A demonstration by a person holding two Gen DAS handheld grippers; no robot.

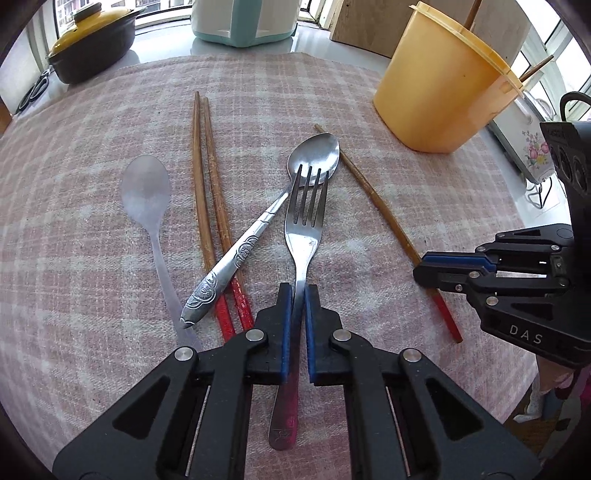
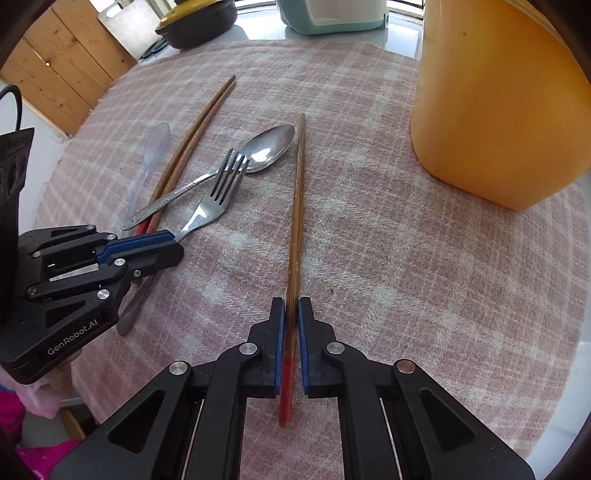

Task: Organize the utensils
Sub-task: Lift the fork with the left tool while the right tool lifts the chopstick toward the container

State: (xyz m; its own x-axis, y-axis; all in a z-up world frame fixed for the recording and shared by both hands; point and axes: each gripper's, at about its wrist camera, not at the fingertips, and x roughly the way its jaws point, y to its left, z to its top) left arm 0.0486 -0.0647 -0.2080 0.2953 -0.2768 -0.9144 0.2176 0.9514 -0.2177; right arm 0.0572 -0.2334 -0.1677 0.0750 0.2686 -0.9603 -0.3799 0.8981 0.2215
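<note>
My left gripper (image 1: 298,291) is shut on the handle of a steel fork (image 1: 304,221), whose tines rest over the bowl of a steel spoon (image 1: 314,157). My right gripper (image 2: 291,306) is shut on a single wooden chopstick (image 2: 297,206) with a red end, lying on the cloth. The right gripper also shows at the right of the left wrist view (image 1: 436,269), and the left gripper at the left of the right wrist view (image 2: 173,245). A pair of chopsticks (image 1: 207,192) and a clear plastic spoon (image 1: 147,192) lie to the left of the fork.
A yellow tub (image 1: 443,92) holding chopsticks stands at the far right on the pink checked cloth (image 1: 92,258). A yellow-lidded pot (image 1: 92,37) and a white-and-teal appliance (image 1: 243,22) stand behind the cloth. The table's edge runs along the right.
</note>
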